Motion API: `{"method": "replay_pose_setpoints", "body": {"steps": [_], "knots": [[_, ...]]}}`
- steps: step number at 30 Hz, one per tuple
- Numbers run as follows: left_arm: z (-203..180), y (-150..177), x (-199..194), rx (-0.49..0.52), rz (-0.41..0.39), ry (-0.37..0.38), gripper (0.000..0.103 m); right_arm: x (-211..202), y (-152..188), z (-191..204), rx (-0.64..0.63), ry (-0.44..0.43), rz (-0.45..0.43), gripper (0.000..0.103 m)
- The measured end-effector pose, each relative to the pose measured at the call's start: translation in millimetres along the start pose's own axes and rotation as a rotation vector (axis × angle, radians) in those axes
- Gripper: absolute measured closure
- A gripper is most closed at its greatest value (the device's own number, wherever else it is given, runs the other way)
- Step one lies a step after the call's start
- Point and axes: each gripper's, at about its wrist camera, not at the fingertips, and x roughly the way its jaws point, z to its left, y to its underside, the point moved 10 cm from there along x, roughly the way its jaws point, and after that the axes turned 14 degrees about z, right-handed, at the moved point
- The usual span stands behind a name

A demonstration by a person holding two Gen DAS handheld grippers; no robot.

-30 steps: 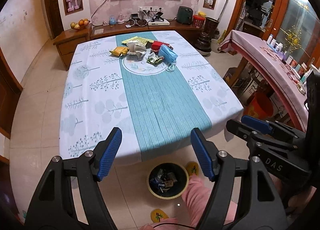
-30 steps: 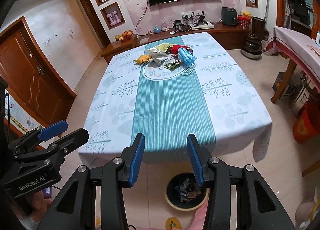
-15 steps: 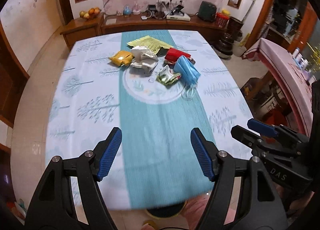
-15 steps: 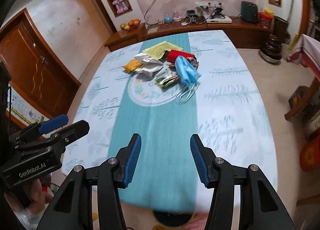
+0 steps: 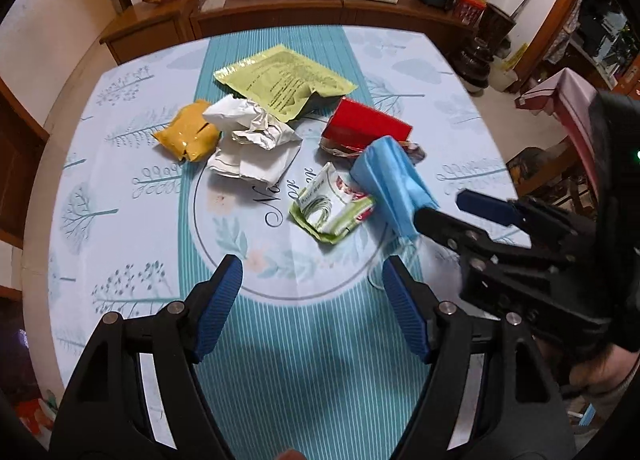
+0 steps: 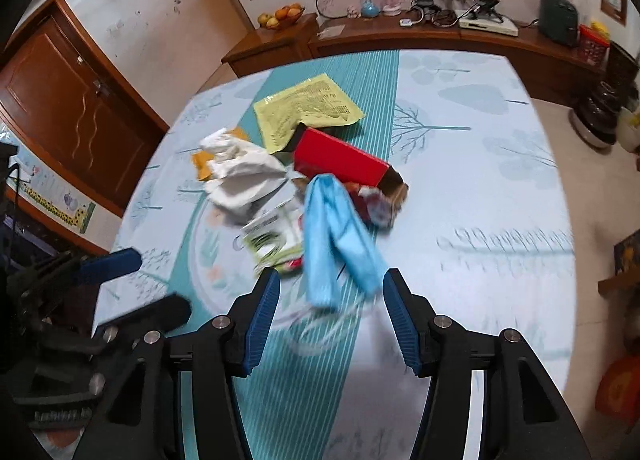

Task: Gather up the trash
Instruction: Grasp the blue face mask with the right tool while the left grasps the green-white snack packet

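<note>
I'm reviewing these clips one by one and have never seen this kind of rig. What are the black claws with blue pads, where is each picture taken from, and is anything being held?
There is no robot. A person holds a two-finger gripper in each hand, and each gripper carries a fisheye camera looking forward along its fingers, hence the curved edges.

In the left camera's picture the left gripper fills the bottom and the right gripper reaches in from the right. The other picture is from the right gripper.

On the tablecloth lies a pile of trash: a yellow pouch, an orange packet, crumpled white paper, a red box, a green wrapper and a blue face mask.

Both grippers are open and hold nothing. The right one is close to the mask.
</note>
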Motion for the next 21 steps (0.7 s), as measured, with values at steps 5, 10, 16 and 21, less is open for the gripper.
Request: {"method": "replay_pose_setpoints", "body": {"steps": [5, 10, 16, 21], "knots": [[7, -4, 20, -0.024, 0.038, -0.016, 0.033, 37, -15, -2, -0.029, -0.005, 0.048, 0.048], [8, -10, 35, -0.029, 0.07, -0.01, 0.033, 52, -19, -9, -0.055, -0.026, 0.06, 0.073], [-5, -26, 52, 0.025, 0.107, 0.005, 0.031, 46, -12, -22, -0.037, -0.096, 0.067, 0.084], [-17, -40, 73, 0.1, 0.157, 0.005, 0.023, 41, -7, -30, -0.022, -0.12, 0.064, 0.086]]}}
